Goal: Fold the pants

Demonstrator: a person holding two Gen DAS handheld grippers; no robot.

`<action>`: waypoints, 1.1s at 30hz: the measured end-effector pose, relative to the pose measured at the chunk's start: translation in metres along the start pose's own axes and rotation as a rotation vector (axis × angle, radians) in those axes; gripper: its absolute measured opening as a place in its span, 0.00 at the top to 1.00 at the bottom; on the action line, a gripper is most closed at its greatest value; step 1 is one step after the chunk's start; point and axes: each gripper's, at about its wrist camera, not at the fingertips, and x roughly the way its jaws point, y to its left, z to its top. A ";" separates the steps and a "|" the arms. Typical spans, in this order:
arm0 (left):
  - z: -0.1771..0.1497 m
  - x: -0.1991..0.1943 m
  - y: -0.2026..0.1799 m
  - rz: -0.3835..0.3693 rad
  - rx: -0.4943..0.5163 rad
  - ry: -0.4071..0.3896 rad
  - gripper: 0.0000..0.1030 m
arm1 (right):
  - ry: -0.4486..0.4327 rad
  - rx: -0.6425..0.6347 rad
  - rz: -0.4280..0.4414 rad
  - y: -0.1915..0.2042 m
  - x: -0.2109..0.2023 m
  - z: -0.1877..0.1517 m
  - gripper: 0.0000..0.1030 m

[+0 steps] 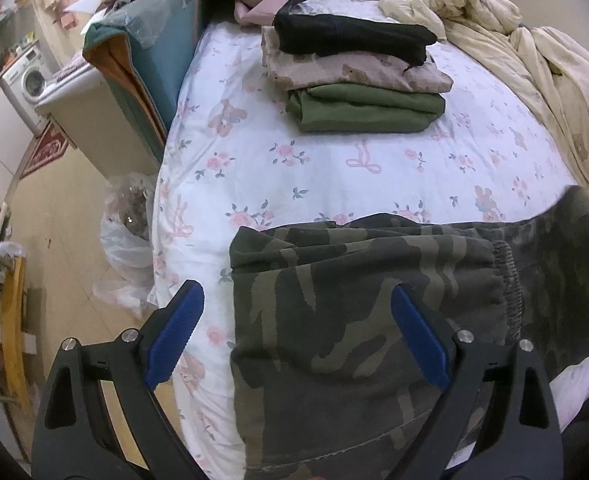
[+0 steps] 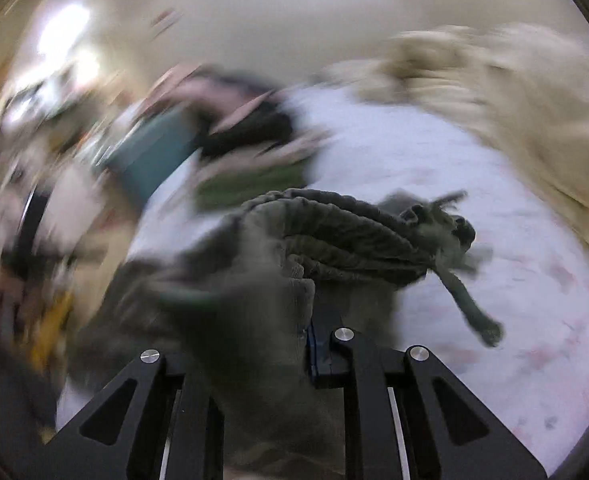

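**Camouflage pants half lifted on the flowered bed**

The camouflage pants [image 1: 354, 320] lie at the lower centre of the left wrist view, spread over the near edge of the flowered sheet [image 1: 314, 160]. The left gripper [image 1: 296, 332] hangs above them with its blue pads [image 1: 174, 332] spread wide and nothing pinched between them. In the blurred right wrist view, the right gripper [image 2: 294, 344] is clamped on the pants' bunched waistband [image 2: 334, 236], raised at the centre of the frame, with a drawstring [image 2: 470, 304] dangling to the right. A stack of folded clothes [image 1: 358, 76] sits at the upper centre of the left view, and a cream quilt [image 1: 534, 60] is crumpled at the upper right.
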 end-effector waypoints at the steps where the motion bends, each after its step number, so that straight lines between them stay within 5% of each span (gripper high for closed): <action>1: 0.000 -0.001 0.001 0.008 0.007 -0.005 0.09 | 0.041 -0.061 0.019 0.020 0.011 -0.008 0.82; 4: -0.002 -0.003 0.005 0.014 0.005 -0.005 0.09 | 0.247 -0.246 0.052 0.074 0.057 -0.046 0.74; 8: -0.002 -0.003 0.008 -0.002 -0.010 0.008 0.09 | 0.381 -0.358 0.060 0.105 0.074 -0.079 0.29; 9: -0.002 -0.003 0.008 -0.006 -0.010 0.009 0.09 | 0.374 -0.365 0.083 0.108 0.068 -0.081 0.26; 15: -0.001 -0.007 -0.005 -0.053 0.021 0.000 0.09 | 0.322 -0.247 0.221 0.090 0.018 -0.049 0.26; 19: -0.002 -0.006 -0.042 -0.070 0.049 0.038 0.11 | 0.205 0.020 0.024 0.019 -0.001 -0.019 0.26; 22: -0.006 -0.004 -0.095 -0.156 0.097 0.102 0.11 | 0.144 0.375 -0.055 -0.051 -0.005 -0.021 0.26; 24: -0.011 -0.003 -0.137 -0.182 0.146 0.121 0.11 | 0.122 0.490 -0.083 -0.075 -0.011 -0.026 0.26; 29: -0.015 0.010 -0.240 -0.208 0.254 0.136 0.11 | 0.134 0.603 -0.155 -0.103 -0.026 -0.035 0.26; 33: -0.020 0.043 -0.296 -0.102 0.344 0.147 0.16 | 0.137 0.666 -0.115 -0.114 -0.026 -0.035 0.26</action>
